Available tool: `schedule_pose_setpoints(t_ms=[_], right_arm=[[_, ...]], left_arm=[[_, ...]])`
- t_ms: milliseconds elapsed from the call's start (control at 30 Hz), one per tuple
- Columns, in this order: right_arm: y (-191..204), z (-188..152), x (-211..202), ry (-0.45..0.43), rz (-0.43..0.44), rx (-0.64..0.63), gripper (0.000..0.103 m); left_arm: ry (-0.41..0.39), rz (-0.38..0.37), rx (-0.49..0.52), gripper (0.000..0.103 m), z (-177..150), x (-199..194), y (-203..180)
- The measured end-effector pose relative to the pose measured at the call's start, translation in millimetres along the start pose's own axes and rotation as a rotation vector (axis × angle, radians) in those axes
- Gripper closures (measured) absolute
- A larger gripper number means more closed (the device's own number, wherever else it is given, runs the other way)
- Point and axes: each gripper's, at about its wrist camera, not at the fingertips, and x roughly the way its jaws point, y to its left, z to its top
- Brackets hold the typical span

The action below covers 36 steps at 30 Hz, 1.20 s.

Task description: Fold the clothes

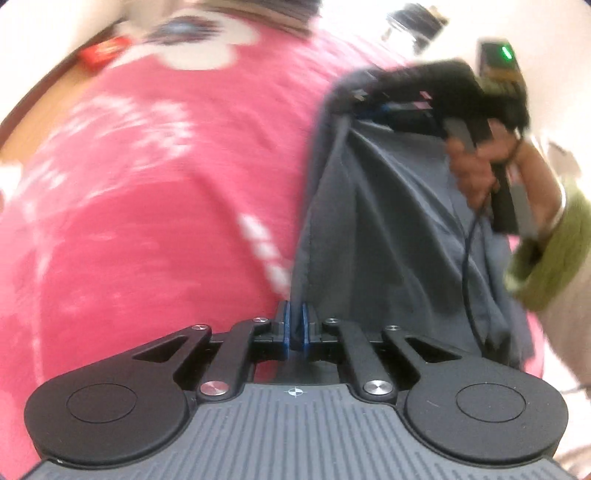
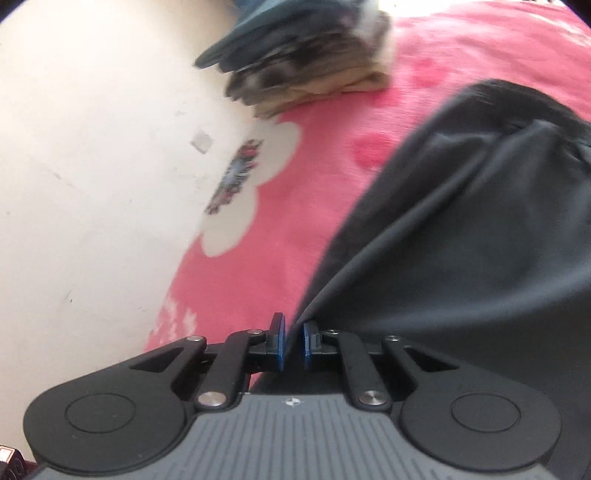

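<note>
A dark grey garment (image 1: 388, 221) hangs stretched between both grippers above a pink blanket (image 1: 147, 184) with white flowers. In the left wrist view my left gripper (image 1: 295, 326) is shut on the garment's near edge, the cloth pinched between its blue pads. At the upper right of that view, my right gripper (image 1: 364, 101) holds the garment's far corner, carried by a hand (image 1: 472, 170) in a green sleeve. In the right wrist view the right gripper (image 2: 293, 343) has the garment (image 2: 461, 240) edge running between its blue pads, and the cloth falls away to the right.
A stack of folded clothes (image 2: 303, 62) lies on the pink blanket (image 2: 314, 166) against a cream wall (image 2: 92, 147). A small red object (image 1: 103, 53) sits at the blanket's far left edge. A dark container (image 1: 413, 26) stands at the far side.
</note>
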Motion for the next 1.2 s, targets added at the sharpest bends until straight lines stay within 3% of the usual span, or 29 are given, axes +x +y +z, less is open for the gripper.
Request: schedule_pose_setpoints(t_ms=[133, 233, 333, 400, 533, 633, 767, 933, 1067, 1200], right_arm=[[7, 3, 33, 0.029, -0.01, -0.011, 0.088], [-6, 4, 33, 0.043, 0.026, 0.064, 0.086], [-16, 5, 7, 0.038, 0.068, 0.097, 0.069], [-21, 2, -24, 0.0, 0.079, 0.078, 0.059], [-24, -27, -96, -0.043, 0.086, -0.022, 0.059], [-17, -65, -143, -0.047, 0.075, -0.157, 0.059], [-5, -129, -185, -0.023, 0.026, -0.268, 0.059], [-24, -196, -209, 0.009, 0.01, -0.05, 0.059], [-46, -218, -266, -0.119, -0.101, 0.069, 0.058], [-87, -214, -319, -0.265, -0.256, 0.223, 0.017]], left_arm=[[-0.011, 0.044, -0.11, 0.098, -4, -3, 29], [-0.003, 0.047, -0.135, 0.097, -8, -4, 38], [-0.042, 0.091, -0.109, 0.095, -3, -10, 39], [-0.067, 0.113, -0.097, 0.086, 1, -15, 41], [-0.098, 0.108, 0.004, 0.069, 3, -31, 30], [-0.072, 0.079, 0.091, 0.05, -3, -35, 17], [-0.017, 0.076, 0.152, 0.044, -19, -31, 7], [0.0, 0.087, 0.056, 0.044, -27, -17, 11], [-0.016, 0.097, -0.018, 0.044, -25, -16, 16], [-0.047, 0.155, -0.029, 0.044, -20, -12, 12]])
